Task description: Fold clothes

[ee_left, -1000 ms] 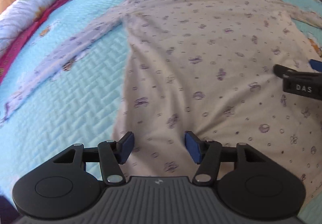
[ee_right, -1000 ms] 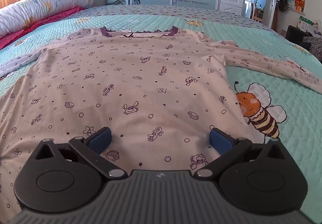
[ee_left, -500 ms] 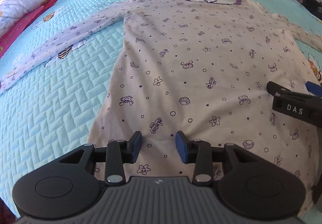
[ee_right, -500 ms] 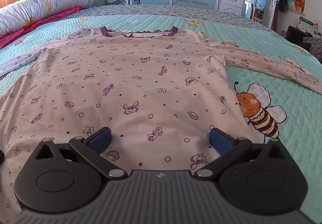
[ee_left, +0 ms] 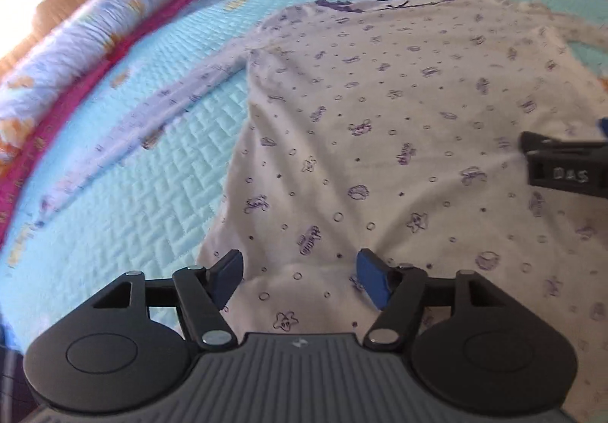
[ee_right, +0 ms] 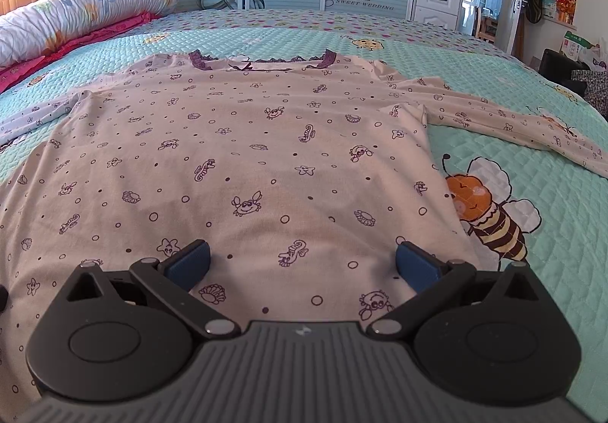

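Left wrist view: shirt [ee_left: 380,141] runs lengthwise toward frame top; left gripper [ee_left: 300,276], jaws just opening, empty over hem's lower-left corner; right gripper [ee_right: 302,263] released.

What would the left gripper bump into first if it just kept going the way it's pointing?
Most likely the pajama top spread on the bed; the left gripper tilts down toward its lower part, fingers open, nothing between them.

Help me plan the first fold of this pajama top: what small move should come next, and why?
Probably lower the left tool onto the hem corner just below it and close. The pajama top lies flat and unfolded on the quilted bedspread, both sleeves spread out. The left tool's jaws have just been opening, with no cloth pinched, and the right tool also hovers open over the hem.
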The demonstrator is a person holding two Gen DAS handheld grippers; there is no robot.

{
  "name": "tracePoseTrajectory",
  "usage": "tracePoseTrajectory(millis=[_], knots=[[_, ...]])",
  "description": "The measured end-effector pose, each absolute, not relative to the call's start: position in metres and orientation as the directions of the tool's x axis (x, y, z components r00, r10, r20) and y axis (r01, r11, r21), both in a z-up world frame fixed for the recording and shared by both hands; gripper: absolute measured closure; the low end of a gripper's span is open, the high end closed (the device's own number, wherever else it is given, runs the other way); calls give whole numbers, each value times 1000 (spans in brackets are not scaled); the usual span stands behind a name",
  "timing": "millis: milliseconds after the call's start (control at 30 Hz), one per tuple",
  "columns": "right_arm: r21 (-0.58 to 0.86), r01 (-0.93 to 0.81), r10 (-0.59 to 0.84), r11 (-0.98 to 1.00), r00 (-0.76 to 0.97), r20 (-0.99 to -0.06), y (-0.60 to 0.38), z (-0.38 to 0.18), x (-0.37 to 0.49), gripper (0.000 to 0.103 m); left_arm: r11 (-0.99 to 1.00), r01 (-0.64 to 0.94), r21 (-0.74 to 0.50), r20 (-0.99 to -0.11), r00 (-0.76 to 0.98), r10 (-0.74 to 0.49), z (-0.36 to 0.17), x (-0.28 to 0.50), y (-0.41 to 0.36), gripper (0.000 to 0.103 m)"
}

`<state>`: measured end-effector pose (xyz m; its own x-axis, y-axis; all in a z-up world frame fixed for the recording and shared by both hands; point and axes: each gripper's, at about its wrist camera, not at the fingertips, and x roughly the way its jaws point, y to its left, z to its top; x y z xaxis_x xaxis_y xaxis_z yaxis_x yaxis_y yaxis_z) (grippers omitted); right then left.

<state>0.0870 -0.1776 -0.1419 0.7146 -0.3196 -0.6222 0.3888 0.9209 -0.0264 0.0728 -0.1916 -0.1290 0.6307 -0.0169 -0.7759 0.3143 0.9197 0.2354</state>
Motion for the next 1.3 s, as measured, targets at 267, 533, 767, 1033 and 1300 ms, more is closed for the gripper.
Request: tracePoseTrajectory(millis=[267,533,767,1033,1300], knots=[[-27,389,-320,921,714,-622,-177,-142,87,0,947,309,86,-817,566,-111,-134,86,-166,20],[-28,388,-320,921,714,-622,-177,-142,87,0,957,285,64,-829,549,-108,-134,89,-168,17],[-9,388,-307,922,716,-626,-180,-142,87,0,955,287,74,-835,541,-98,-131,91,-172,16],[192,306,-117,933,758,-641,-211,-101,62,2,926,377,12,-817,537,-208,-107,83,-179,19],[177,393,-173,902,707,-685,-261,-64,-35,7,925,379,-9,-855,477,-204,-128,87,-174,18]])
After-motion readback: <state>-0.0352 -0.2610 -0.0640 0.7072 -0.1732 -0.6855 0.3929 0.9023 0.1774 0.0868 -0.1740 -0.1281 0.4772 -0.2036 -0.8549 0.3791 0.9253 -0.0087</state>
